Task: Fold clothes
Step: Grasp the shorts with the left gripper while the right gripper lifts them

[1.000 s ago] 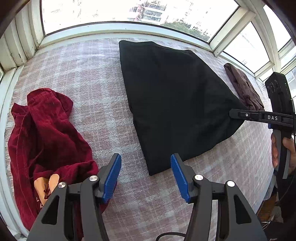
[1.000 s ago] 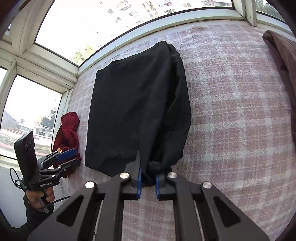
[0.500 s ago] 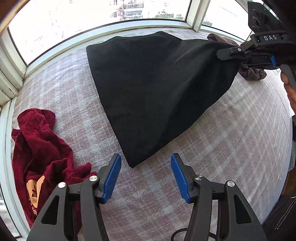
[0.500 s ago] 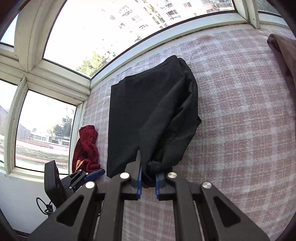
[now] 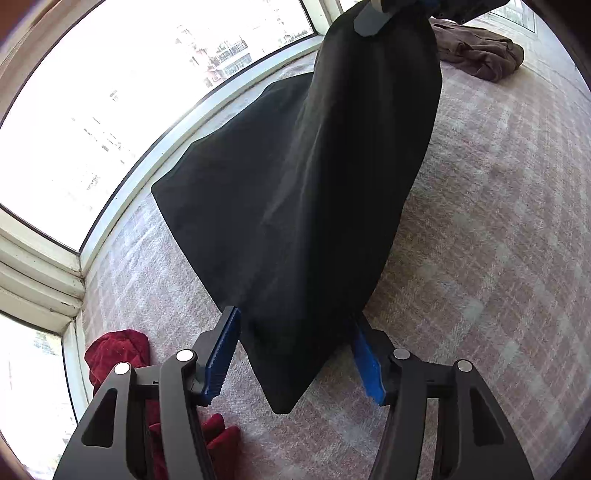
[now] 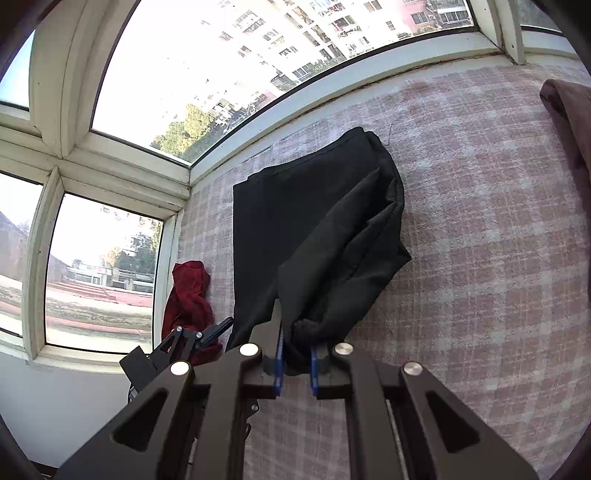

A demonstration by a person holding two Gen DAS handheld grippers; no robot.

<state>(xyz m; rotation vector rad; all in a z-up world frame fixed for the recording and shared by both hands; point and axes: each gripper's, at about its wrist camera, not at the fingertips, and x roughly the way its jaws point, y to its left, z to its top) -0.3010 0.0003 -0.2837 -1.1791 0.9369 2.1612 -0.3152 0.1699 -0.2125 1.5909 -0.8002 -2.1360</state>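
A black garment (image 5: 303, 192) lies partly on the pink plaid cover (image 5: 480, 258), and one corner is lifted high. My right gripper (image 6: 295, 365) is shut on that bunched corner of the black garment (image 6: 314, 236); it shows at the top of the left wrist view (image 5: 373, 18). My left gripper (image 5: 295, 354) is open, and the garment's lower corner hangs between its blue pads (image 5: 221, 354) without being pinched. The left gripper also shows low in the right wrist view (image 6: 218, 332).
A dark red garment (image 5: 118, 354) lies crumpled at the left by the window frame, also in the right wrist view (image 6: 188, 295). A brown garment (image 5: 476, 51) lies at the far right, seen too at the right wrist view's edge (image 6: 569, 118). Windows (image 6: 221, 55) border the cover.
My right gripper has lifted its corner of the black garment higher. My left gripper has moved forward, so the garment's lower corner now sits between its open fingers.
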